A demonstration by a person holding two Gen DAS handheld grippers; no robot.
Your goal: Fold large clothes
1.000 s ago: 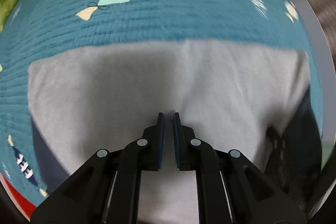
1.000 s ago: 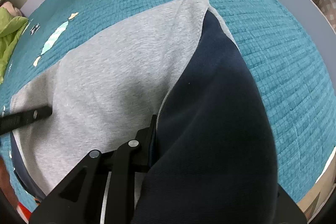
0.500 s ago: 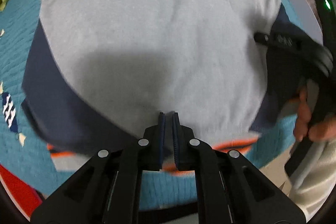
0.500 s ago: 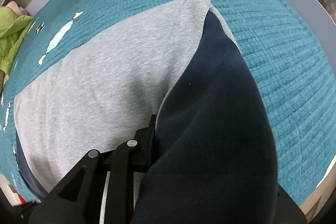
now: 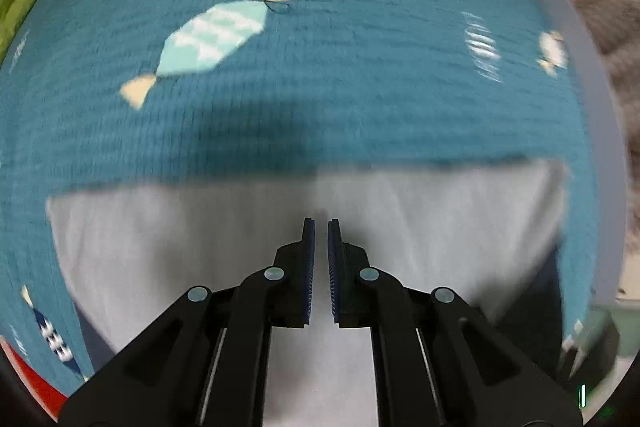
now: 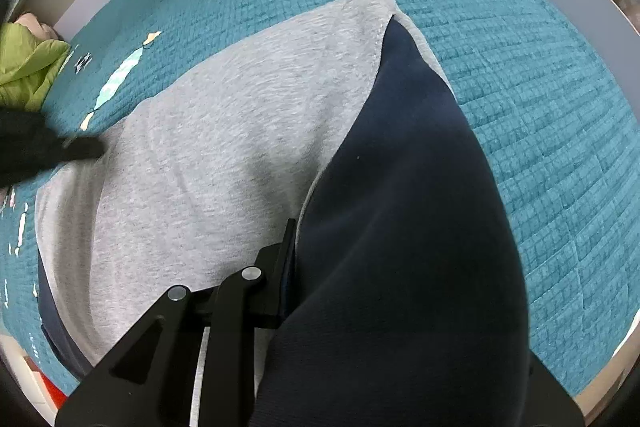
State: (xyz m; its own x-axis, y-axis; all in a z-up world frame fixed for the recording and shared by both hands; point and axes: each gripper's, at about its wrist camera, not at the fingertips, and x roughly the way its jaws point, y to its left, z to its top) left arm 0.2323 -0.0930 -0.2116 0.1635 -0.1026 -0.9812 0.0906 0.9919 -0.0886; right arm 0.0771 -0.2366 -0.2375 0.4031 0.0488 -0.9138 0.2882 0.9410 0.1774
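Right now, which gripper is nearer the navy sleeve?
Right. The right gripper is clamped on the navy sleeve, which drapes over it. The left gripper is shut at the grey sweatshirt's far edge, clear of the sleeve.

Grey sweatshirt [image 6: 240, 147] with navy sleeves, spread flat on teal quilt [image 6: 540, 107], partly folded. Right navy sleeve [image 6: 400, 247] lifted near, draped over the body; grey far edge [image 5: 240, 219] straight, uncreased.
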